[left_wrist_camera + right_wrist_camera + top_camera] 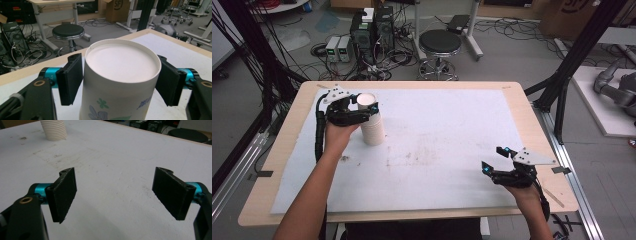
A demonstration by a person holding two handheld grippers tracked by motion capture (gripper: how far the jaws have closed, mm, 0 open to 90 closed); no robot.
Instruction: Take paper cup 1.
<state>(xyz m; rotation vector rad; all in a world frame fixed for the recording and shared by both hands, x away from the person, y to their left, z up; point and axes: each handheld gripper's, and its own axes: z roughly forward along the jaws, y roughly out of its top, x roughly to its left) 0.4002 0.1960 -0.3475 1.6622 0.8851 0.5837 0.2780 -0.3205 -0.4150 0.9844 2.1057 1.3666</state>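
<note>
Here the left tool (120, 82), clamped on the top cup (120, 82) of the cup stack (373, 131), should lift straight up without crushing its rim, while the right tool (120, 195), jaws apart, waits.

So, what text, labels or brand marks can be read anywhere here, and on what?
"SF" in dark letters: cardboard box on the floor behind the table, left gripper view.
Small blue print on the side of the paper cup stack, beside its flower pattern: too blurred to read.
Nothing legible on the table.

cup stack (120, 82): white, green-blue floral print, perhaps lettering | fingers (70, 80): black | mat (452, 130): white, stained
</note>
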